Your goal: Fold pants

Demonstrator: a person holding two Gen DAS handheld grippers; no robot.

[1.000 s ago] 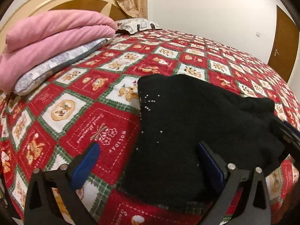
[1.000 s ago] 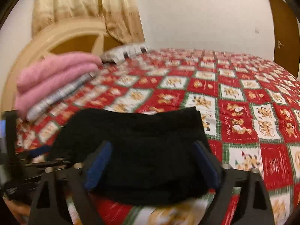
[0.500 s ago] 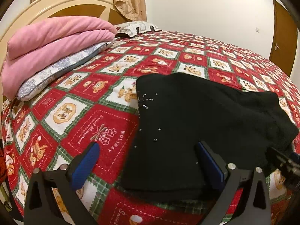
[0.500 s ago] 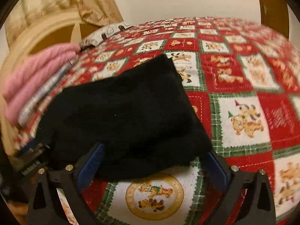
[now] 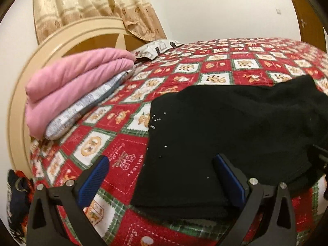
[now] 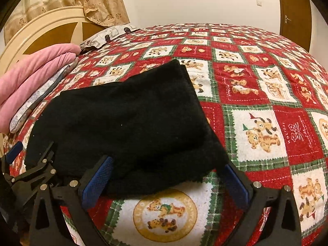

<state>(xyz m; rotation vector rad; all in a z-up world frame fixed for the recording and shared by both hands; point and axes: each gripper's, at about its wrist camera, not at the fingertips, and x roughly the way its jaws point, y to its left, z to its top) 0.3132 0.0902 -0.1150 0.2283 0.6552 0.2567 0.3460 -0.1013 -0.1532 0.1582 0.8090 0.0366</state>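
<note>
Bed (image 5: pixel 242 65): it fills both views in front of the tools, under a red, white and green cover with bear pictures.
Headboard (image 5: pixel 67 34): cream and brown, curved, far ahead and to the left of both tools.
Curtain (image 5: pixel 92 6): beige with a flower pattern, it hangs above the headboard.
Door (image 6: pixel 295 12): brown, far ahead on the right, beyond the bed.
Blanket (image 5: pixel 75 82): pink, folded in two thick layers, ahead and to the left of the left tool. It lies on a grey-white pillow (image 5: pixel 82 110).
Pants (image 5: pixel 225 135): black, folded into a flat stack on the bed, directly in front of both tools. Some small shiny dots show on the left part. In the right wrist view the pants (image 6: pixel 127 123) lie with the near edge just ahead of the tool.
Left tool (image 5: pixel 162 180): the jaws stand wide and hold nothing. The left edge of the pants lies between the blue pads (image 5: pixel 93 181); the right pad is over the cloth, and I cannot tell if it touches.
Right tool (image 6: pixel 164 181): the jaws stand at their widest and grip nothing. The near edge of the pants lies between the two pads, and the right corner of the cloth covers the tip of the right pad (image 6: pixel 235 184).
</note>
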